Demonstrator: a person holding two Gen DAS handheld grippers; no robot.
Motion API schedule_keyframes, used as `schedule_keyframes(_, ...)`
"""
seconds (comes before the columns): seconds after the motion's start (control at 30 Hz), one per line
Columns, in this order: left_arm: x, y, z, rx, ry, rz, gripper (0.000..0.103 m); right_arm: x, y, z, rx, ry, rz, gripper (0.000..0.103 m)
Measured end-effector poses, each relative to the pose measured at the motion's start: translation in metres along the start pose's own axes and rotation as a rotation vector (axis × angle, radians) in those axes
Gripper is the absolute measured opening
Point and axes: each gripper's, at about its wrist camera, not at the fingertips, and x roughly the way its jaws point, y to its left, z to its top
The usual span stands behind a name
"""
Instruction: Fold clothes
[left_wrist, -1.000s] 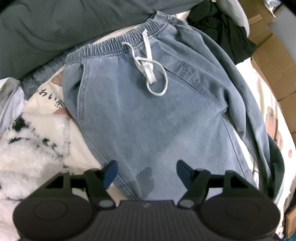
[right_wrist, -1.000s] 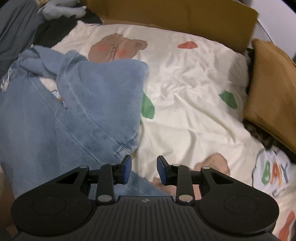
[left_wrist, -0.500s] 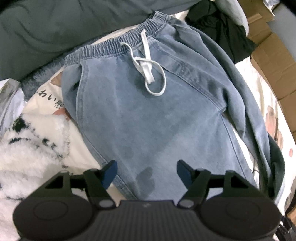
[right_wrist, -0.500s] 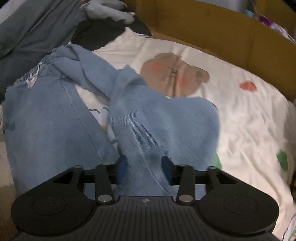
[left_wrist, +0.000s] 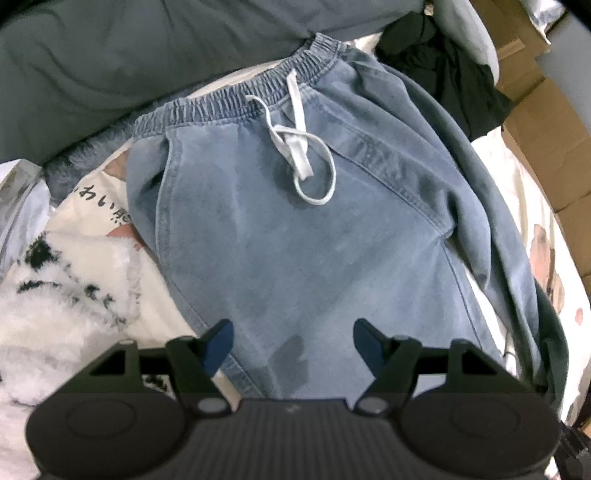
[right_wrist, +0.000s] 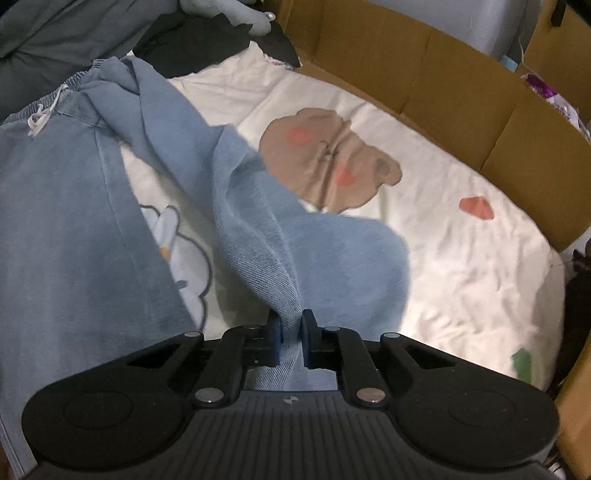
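Moved: right tongs (right_wrist: 291, 334) are brought from bare sheet onto the trouser leg (right_wrist: 258, 236).
Right tongs: closing, denim pinched.
Left tongs (left_wrist: 291, 341): held wide, empty, over jeans (left_wrist: 295, 240) spread on bed (right_wrist: 443, 258).
Progress: no fold is made yet.

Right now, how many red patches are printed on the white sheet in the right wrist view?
3: two red patches on the brown bear print, one alone to its right. The jeans may hide more.

Dim indoor light, soft shadows, brightest on the bedsheet (right_wrist: 461, 280), strong fisheye bending at edges, slight blur, dark corners
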Motion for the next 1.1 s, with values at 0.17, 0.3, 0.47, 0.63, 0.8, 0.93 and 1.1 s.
schedule_keyframes(0.17, 0.003, 0.000, -0.001, 0.000, 0.000, -0.008, 0.074, -0.007, -0.029, 0.023, -0.019, -0.007, -0.014, 0.002)
schedule_keyframes(0.3, 0.005, 0.001, -0.002, -0.002, 0.004, -0.009, 0.074, 0.000, -0.051, 0.045, -0.048, -0.001, -0.016, 0.002)
schedule_keyframes(0.47, 0.006, 0.005, -0.001, -0.006, 0.006, 0.000, 0.074, 0.022, -0.077, 0.067, -0.073, 0.029, -0.017, 0.002)
schedule_keyframes(0.63, 0.008, 0.009, 0.001, -0.007, 0.006, 0.016, 0.074, 0.053, -0.102, 0.084, -0.089, 0.065, -0.041, 0.002)
schedule_keyframes(0.8, 0.007, 0.009, 0.003, -0.011, 0.002, 0.015, 0.074, 0.082, -0.127, 0.093, -0.045, 0.133, -0.084, 0.010)
schedule_keyframes(0.93, 0.003, 0.006, 0.003, 0.014, -0.007, 0.013, 0.075, 0.074, -0.155, 0.100, 0.061, 0.108, -0.071, 0.020)
schedule_keyframes(1.1, 0.001, 0.005, 0.004, 0.011, -0.014, 0.004, 0.076, 0.041, -0.185, 0.097, 0.189, 0.043, -0.065, 0.029)
